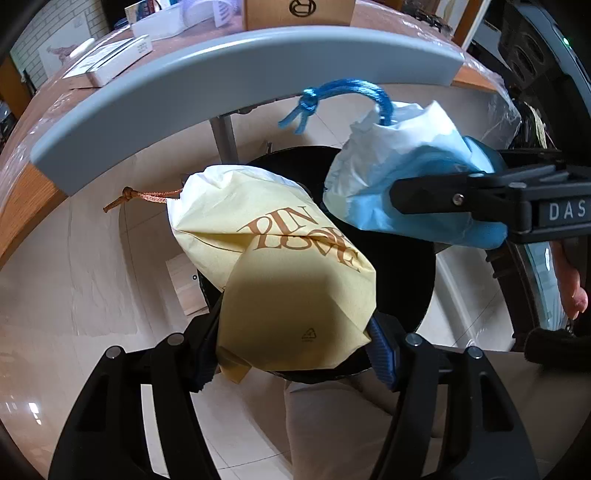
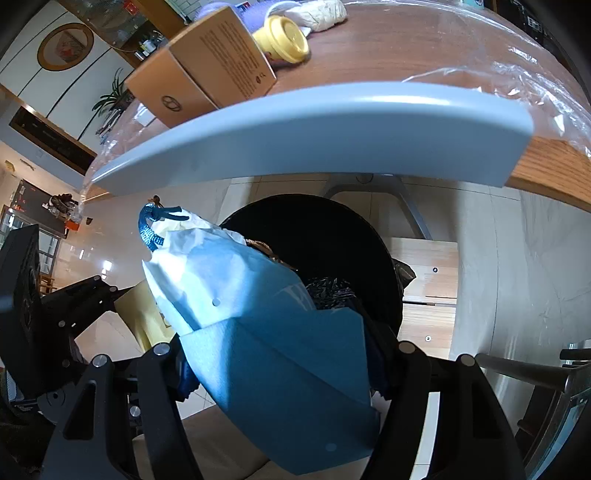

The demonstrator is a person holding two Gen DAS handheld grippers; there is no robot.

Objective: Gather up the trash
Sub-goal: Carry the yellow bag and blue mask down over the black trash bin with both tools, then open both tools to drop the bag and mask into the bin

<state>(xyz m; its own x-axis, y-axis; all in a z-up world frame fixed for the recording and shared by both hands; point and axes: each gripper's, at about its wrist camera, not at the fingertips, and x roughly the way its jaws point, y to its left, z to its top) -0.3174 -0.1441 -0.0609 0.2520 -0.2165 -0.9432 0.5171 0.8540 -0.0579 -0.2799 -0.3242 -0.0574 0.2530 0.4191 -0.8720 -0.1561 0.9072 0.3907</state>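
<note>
You've got both loads over the black bin [image 1: 399,266] — left claw [image 1: 295,354] clamped on the yellow paper bag [image 1: 280,258], right claw [image 2: 280,369] clamped on the blue paper bag [image 2: 258,332]. Nothing released yet; cup [image 2: 284,38] and wrapper [image 2: 317,13] remain on the far tabletop [image 2: 406,48].

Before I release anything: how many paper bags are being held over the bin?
2: a yellow paper bag in the left tongs, a blue paper bag in the right tongs.

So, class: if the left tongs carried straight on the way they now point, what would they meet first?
Probably the open black bin below. The left tongs hold the yellow paper bag over its mouth, pointing steeply down; nothing else shows between, though depth is unclear.
</note>
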